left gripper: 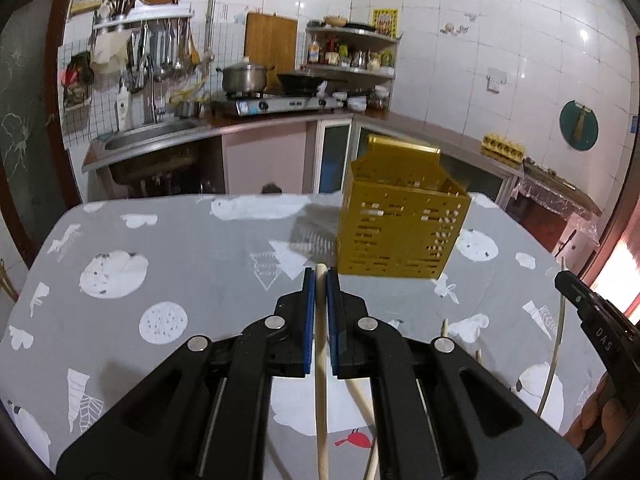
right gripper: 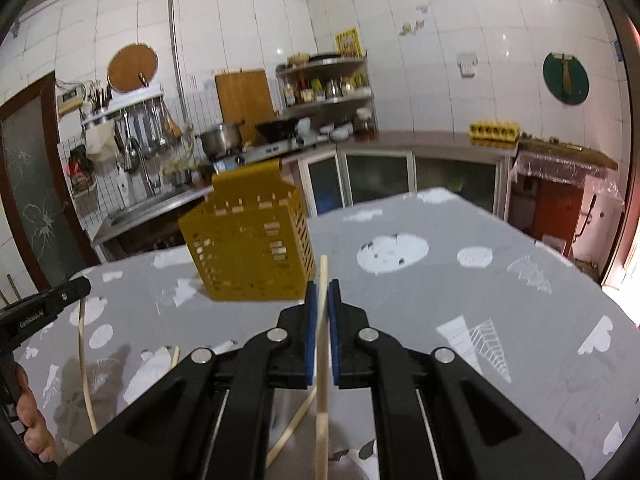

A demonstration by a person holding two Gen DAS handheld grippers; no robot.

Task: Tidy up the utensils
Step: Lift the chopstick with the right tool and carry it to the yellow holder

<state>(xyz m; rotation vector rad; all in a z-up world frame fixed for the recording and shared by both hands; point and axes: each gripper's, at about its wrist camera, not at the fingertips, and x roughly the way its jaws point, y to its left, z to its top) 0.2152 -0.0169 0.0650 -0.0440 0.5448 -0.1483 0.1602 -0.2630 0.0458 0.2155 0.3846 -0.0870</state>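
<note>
Both clenched, left gripper [left gripper: 321, 280] and right gripper [right gripper: 322, 292], each on a thin pale wooden chopstick [left gripper: 321, 344] [right gripper: 322, 344] near the perforated yellow plastic holder [left gripper: 400, 224]; light, stiff, slippery, best pinched mid-shaft.

Chopstick [left gripper: 321, 400] ran off the bottom edge in left view; same for chopstick [right gripper: 321, 432] in right view. Holder [left gripper: 400, 224] interior was hidden. Shelf jars [left gripper: 348, 56] too small to tell.

Pale, smooth wooden chopstick [left gripper: 321, 360]; matt yellow perforated plastic holder [left gripper: 396, 228]; matt grey printed tablecloth [left gripper: 192, 264]; gripper [left gripper: 321, 280] of matt black plastic with blue pads [left gripper: 308, 320]; glossy white wall tiles [left gripper: 480, 40].
</note>
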